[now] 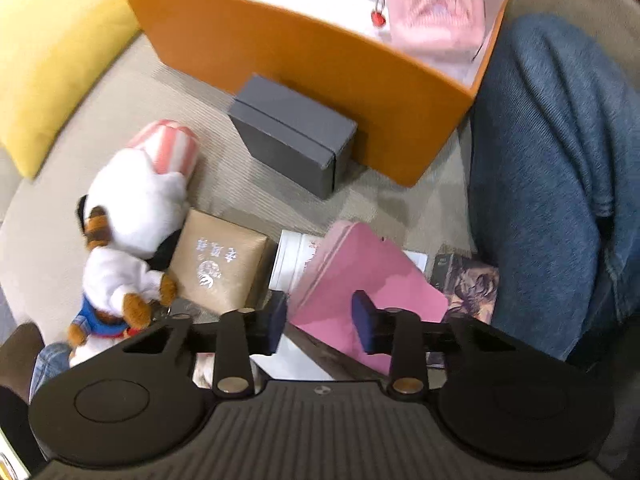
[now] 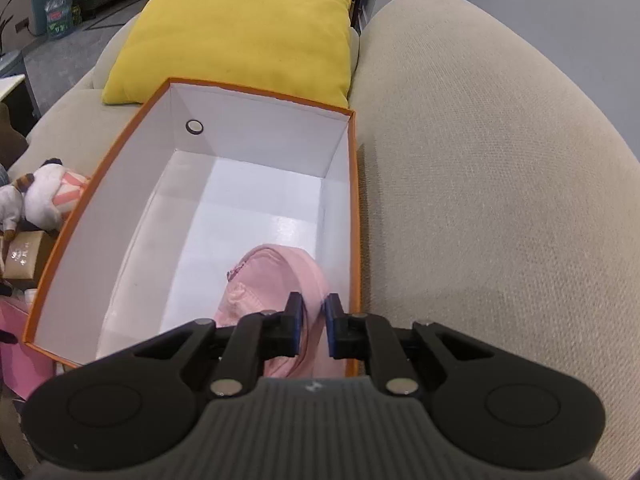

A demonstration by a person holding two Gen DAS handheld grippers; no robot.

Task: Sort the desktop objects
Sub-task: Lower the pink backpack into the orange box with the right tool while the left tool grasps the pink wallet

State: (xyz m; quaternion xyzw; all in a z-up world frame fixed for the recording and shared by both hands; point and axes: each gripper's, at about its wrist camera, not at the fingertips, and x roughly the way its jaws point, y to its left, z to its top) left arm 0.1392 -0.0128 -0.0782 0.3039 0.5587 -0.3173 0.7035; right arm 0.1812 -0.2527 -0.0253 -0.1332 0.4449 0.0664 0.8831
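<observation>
- Right claw (image 2: 313,322) clenching pink pouch (image 2: 276,280), lowering it inside orange box (image 2: 352,216) w/ little else in it
- Left claw (image 1: 320,320) part-open, straddling pink box (image 1: 360,280), pads not gripping
- Remaining on sofa (image 1: 120,92): plush dog (image 1: 128,220), grey box (image 1: 292,136), tan box (image 1: 220,264) — sorting seemingly early

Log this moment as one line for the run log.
left gripper: around pink box, grip unclear | right gripper: shut on pink pouch in orange box
</observation>
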